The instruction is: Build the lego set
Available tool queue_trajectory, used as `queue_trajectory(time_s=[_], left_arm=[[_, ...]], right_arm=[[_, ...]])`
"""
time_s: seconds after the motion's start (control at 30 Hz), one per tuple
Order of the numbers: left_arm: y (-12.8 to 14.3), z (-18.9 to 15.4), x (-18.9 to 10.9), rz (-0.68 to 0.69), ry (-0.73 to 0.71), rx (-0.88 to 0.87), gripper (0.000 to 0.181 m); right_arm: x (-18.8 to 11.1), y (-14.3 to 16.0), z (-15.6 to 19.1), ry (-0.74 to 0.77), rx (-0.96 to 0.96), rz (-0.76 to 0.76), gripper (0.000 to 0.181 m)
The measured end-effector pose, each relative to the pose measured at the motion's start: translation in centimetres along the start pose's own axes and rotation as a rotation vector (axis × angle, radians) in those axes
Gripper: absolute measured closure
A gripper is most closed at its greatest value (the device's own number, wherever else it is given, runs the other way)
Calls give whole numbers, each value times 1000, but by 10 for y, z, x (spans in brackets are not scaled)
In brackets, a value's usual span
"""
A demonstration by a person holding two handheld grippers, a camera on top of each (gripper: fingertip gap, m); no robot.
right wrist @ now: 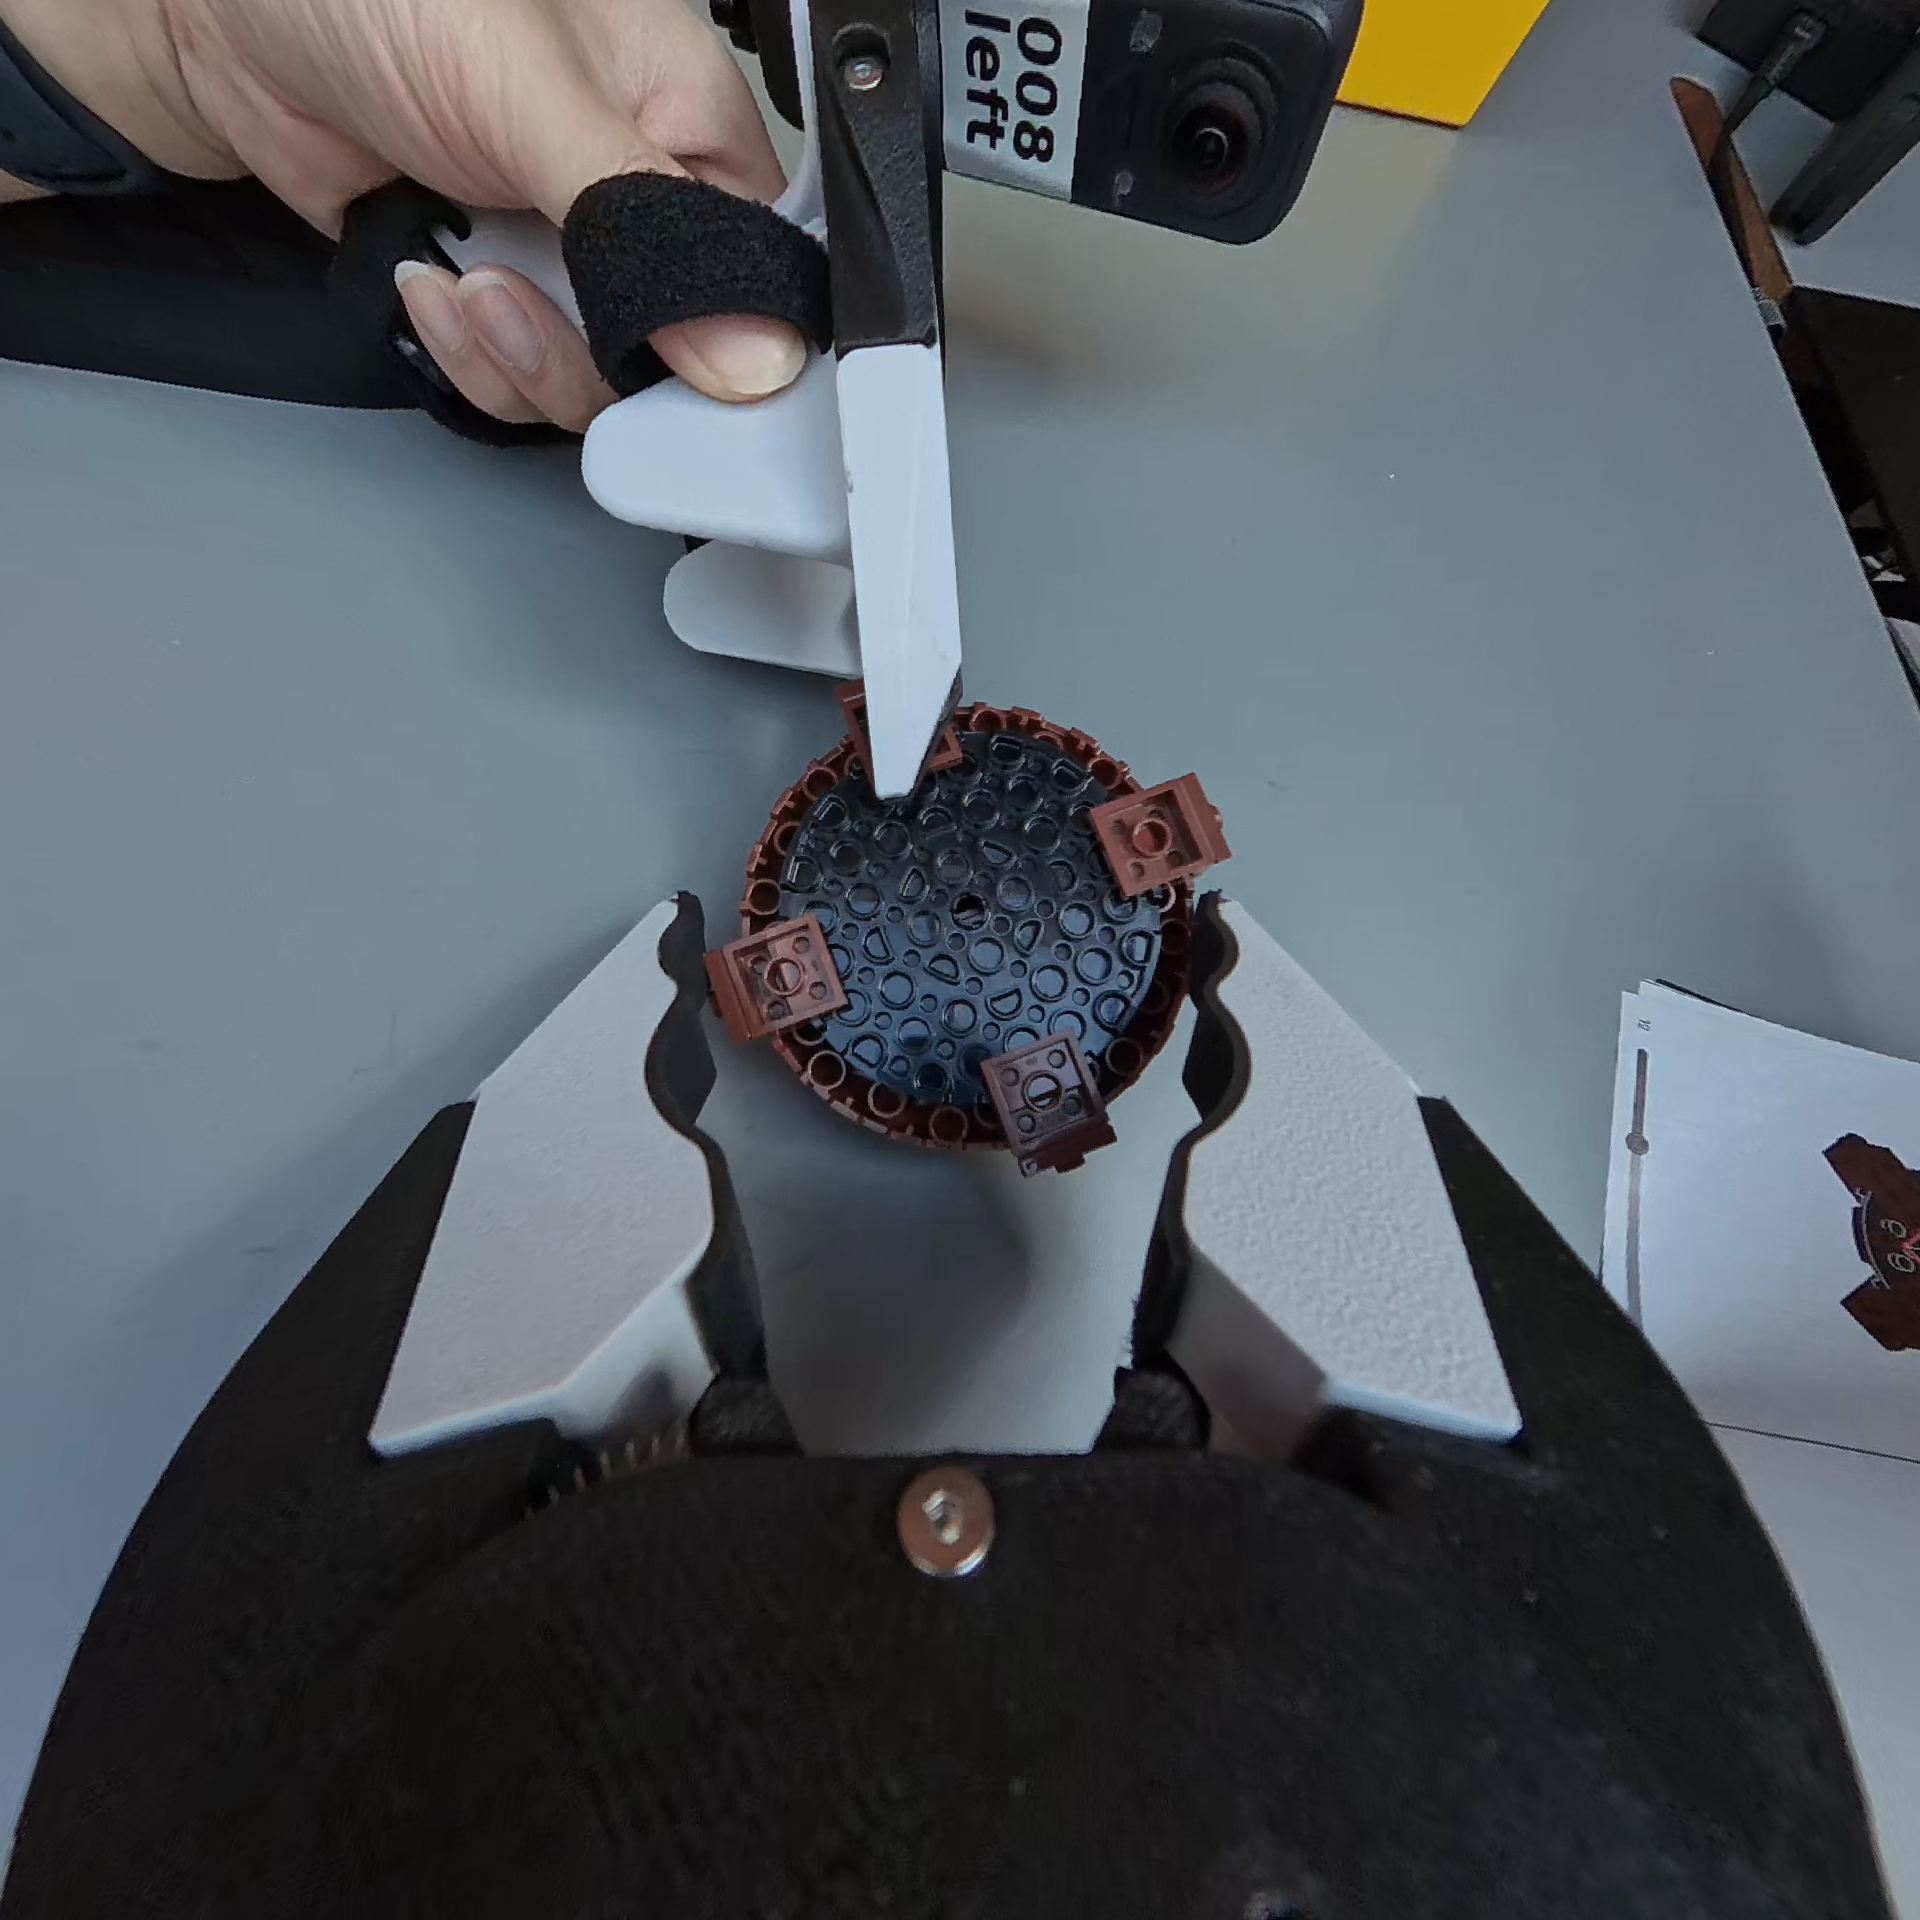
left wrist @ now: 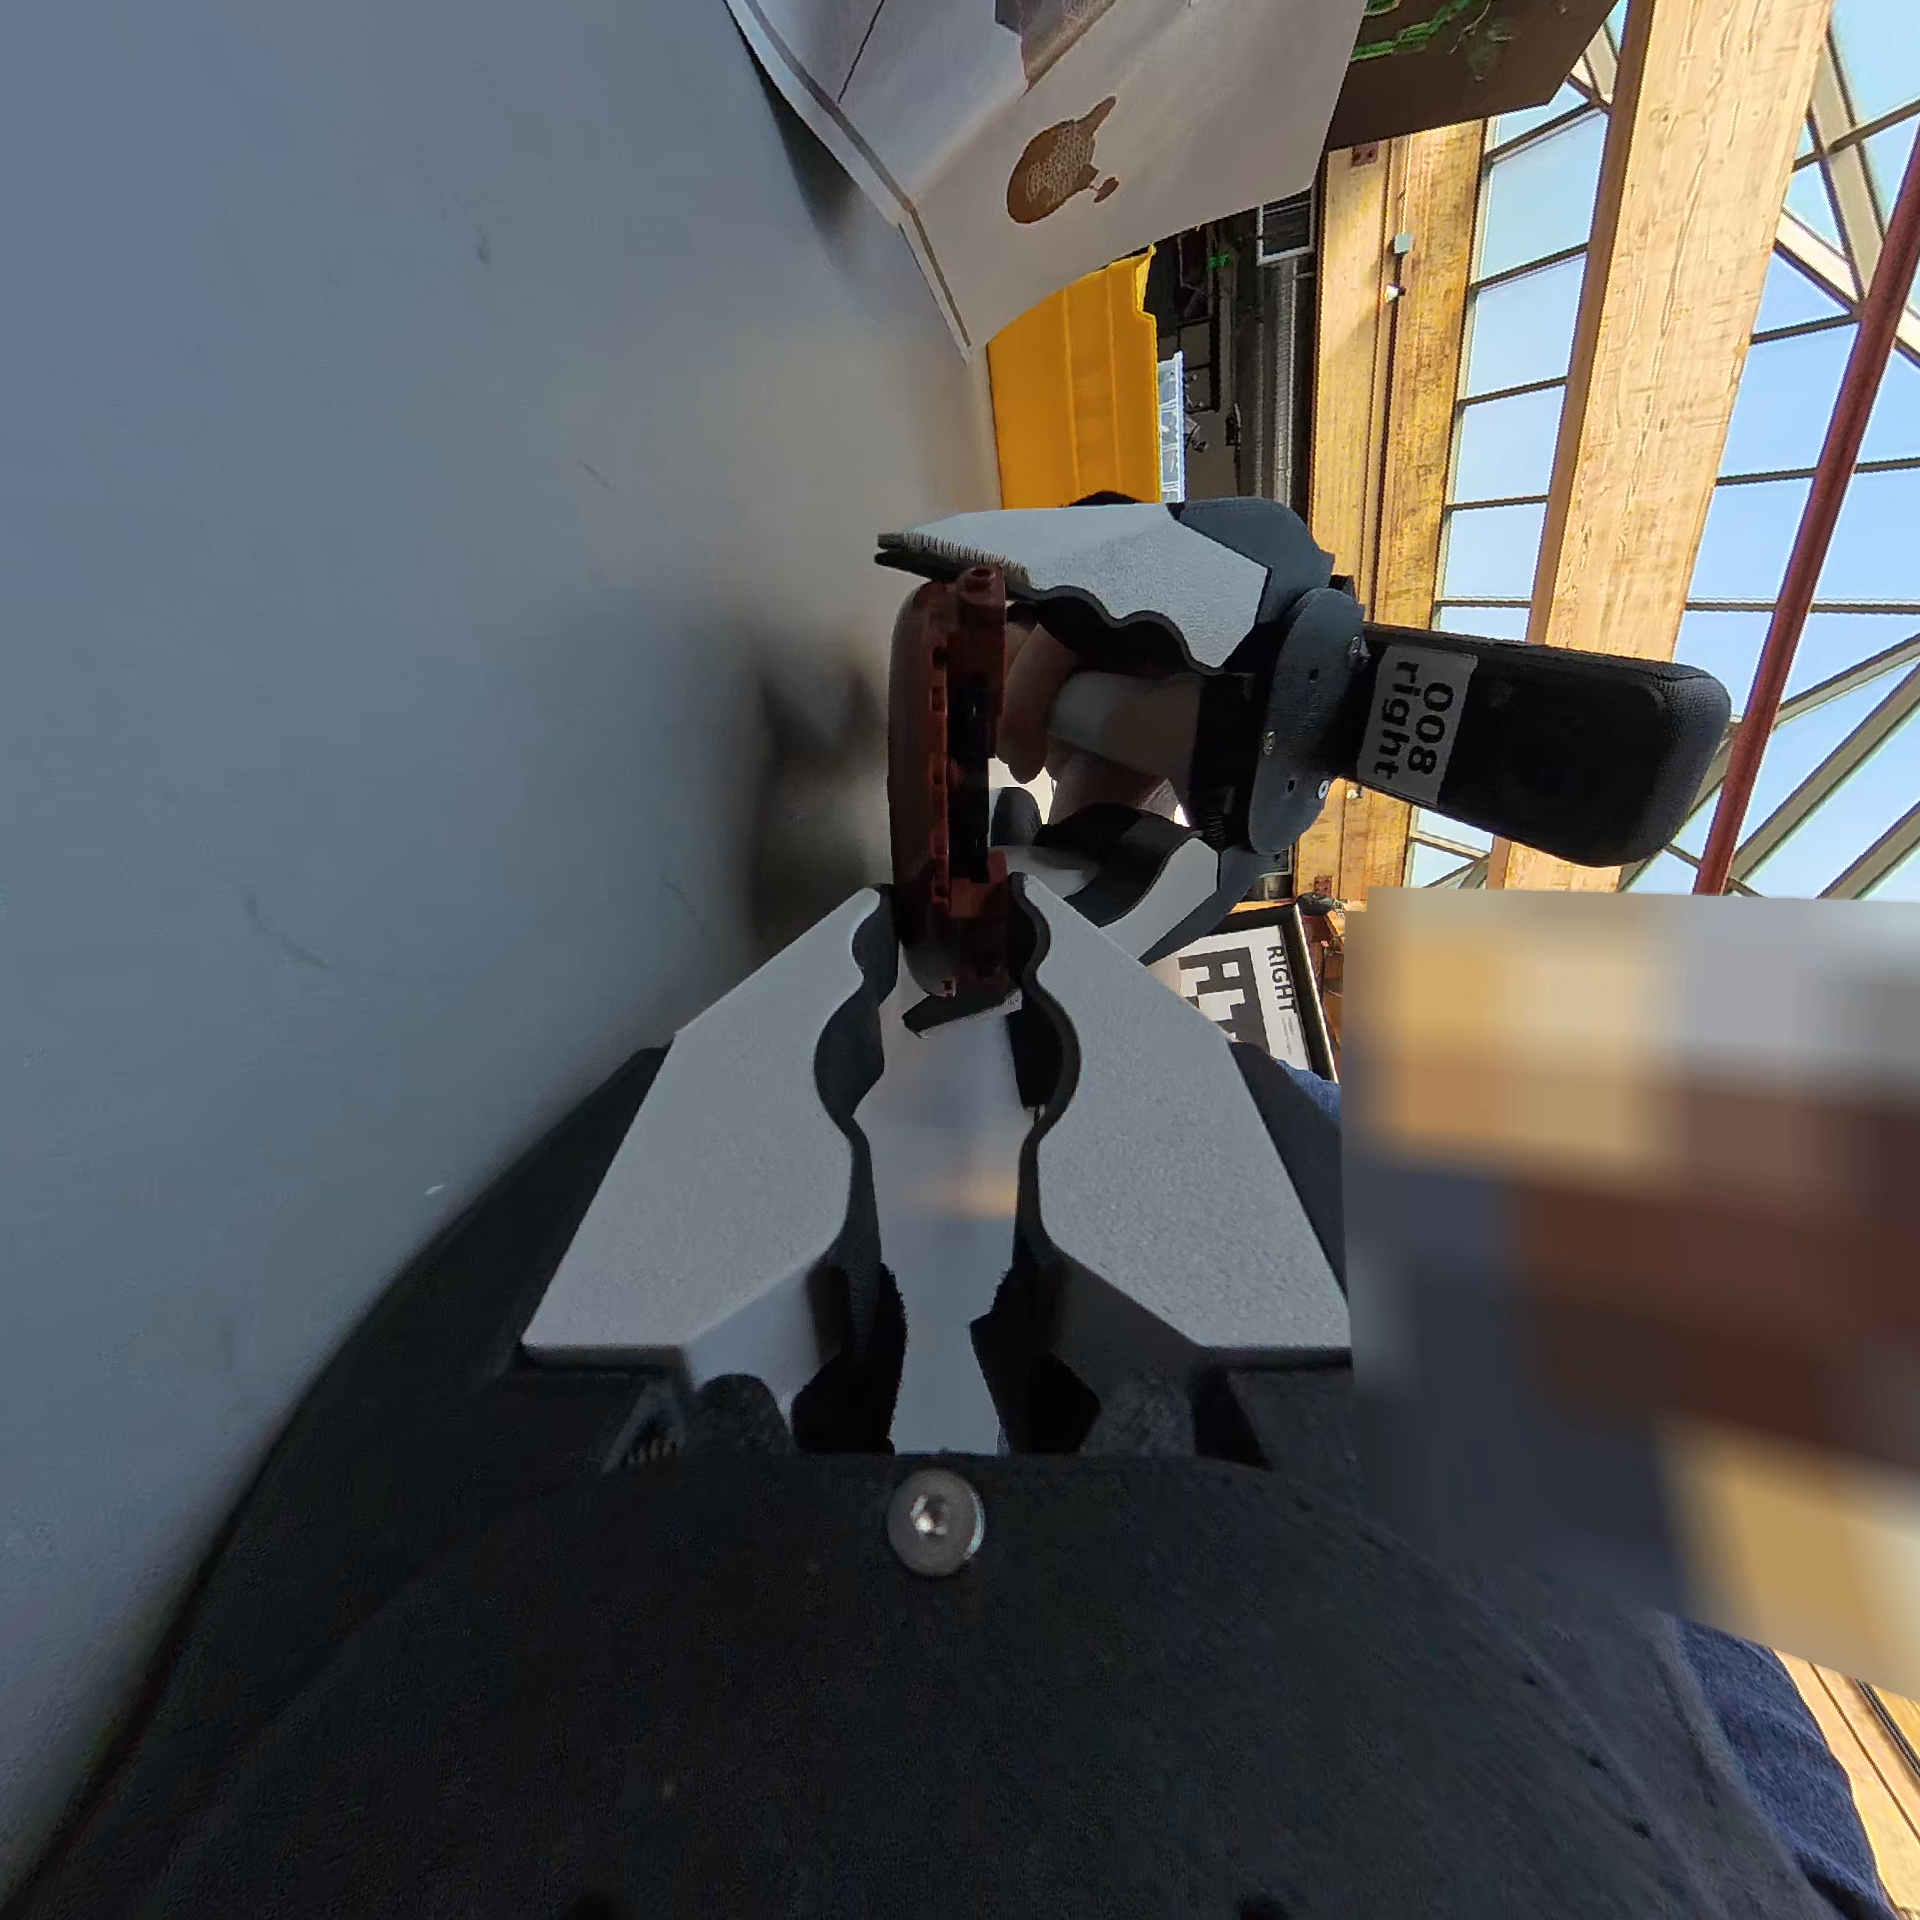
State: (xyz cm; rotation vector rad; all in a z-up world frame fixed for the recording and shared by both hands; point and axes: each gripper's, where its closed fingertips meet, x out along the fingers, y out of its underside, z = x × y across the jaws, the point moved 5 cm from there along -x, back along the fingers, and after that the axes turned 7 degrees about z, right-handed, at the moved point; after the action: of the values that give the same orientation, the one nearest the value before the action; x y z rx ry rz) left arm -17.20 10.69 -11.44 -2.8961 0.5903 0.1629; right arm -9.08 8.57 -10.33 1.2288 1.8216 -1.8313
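A round lego assembly, a black plate in a reddish-brown ring, shows its underside. Several small brown square bricks sit around its rim. In the left wrist view it is edge-on, held a little off the grey table. My left gripper is shut on its rim; in the right wrist view it comes in from the far side. My right gripper spans the whole disc, jaws wide, pads against a side brick and the opposite rim. It also shows in the left wrist view.
An instruction booklet lies on the table to the right; it also shows in the left wrist view. A yellow bin stands at the far edge. A hand holds the left gripper. Dark objects stand far right. Less than 4 cm separates the two grippers' tips.
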Motion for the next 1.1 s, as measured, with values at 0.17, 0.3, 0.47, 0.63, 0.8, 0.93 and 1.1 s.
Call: queue_trajectory(time_s=[0.17,0.3,0.47,0.63,0.8,0.93,1.1], left_arm=[[-3,-4,2,-12,58,2,160],[-3,-5,3,-7,70,10,157],[-3,-6,3,-5,84,6,154],[-6,-6,-3,-43,97,-6,150],[-6,-6,-10,-57,82,4,147],[-4,-12,-9,-47,115,12,147],[2,-20,-3,-10,141,35,148]], right_arm=[[-5,1,-3,25,-20,6,89],[-9,3,-6,81,-79,10,89],[-17,1,-10,142,-103,-19,89],[-26,11,-17,181,-75,-11,89],[-59,35,-30,272,19,-16,89],[-109,57,-44,398,102,-34,89],[-160,111,-46,491,186,-47,89]])
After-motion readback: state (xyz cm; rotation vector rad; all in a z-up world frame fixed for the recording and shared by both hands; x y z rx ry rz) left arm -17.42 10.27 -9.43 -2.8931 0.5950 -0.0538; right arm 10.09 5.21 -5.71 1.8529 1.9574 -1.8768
